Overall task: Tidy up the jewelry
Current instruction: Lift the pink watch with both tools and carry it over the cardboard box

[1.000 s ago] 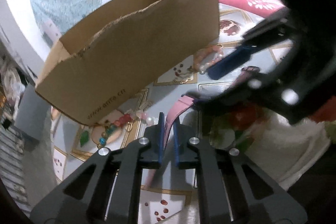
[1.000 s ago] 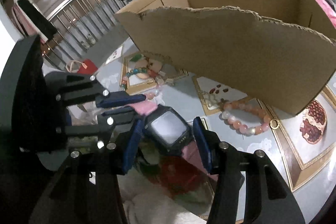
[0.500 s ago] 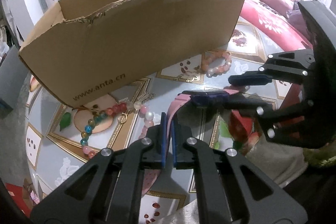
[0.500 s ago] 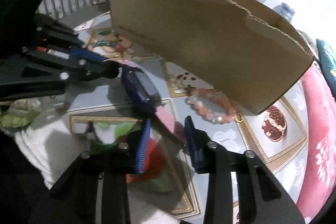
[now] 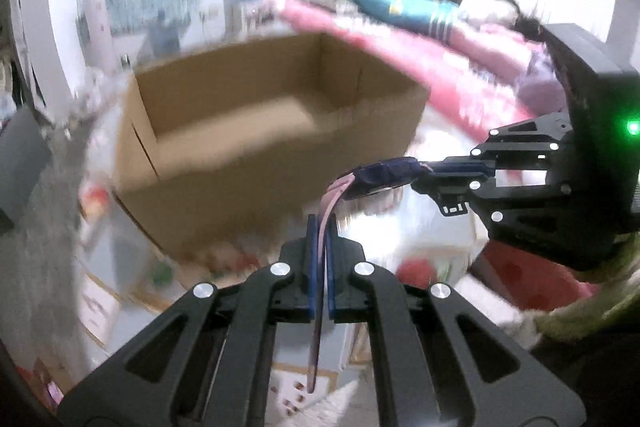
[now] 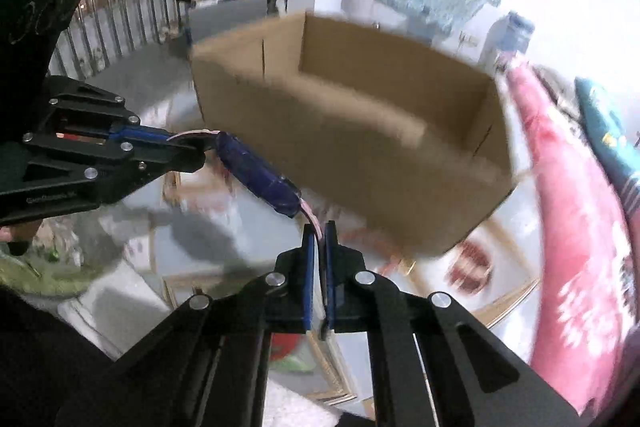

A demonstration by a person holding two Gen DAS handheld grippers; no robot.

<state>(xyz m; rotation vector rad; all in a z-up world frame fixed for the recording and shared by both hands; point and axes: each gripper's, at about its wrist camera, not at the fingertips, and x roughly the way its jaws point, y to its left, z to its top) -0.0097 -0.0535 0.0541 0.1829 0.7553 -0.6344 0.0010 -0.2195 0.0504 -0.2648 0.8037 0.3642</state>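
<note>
Jaws pinched nearly closed on both sides: the left gripper [image 5: 319, 239] nips one pink strap of the watch [image 5: 384, 175], the right gripper [image 6: 319, 239] nips the other strap. The watch's dark blue body hangs in the air between them, above the patterned desk [image 6: 224, 243]. Just beyond stands the open cardboard box [image 5: 256, 131], blurred.

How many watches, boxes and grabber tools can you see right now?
Watch, blue body with pink straps, held between both tools: 1
Cardboard box, open at the top: 1
Grabber tools, left gripper and right gripper, each pinching a strap: 2
Total: 4
The beads on the table are too blurred to count.
</note>
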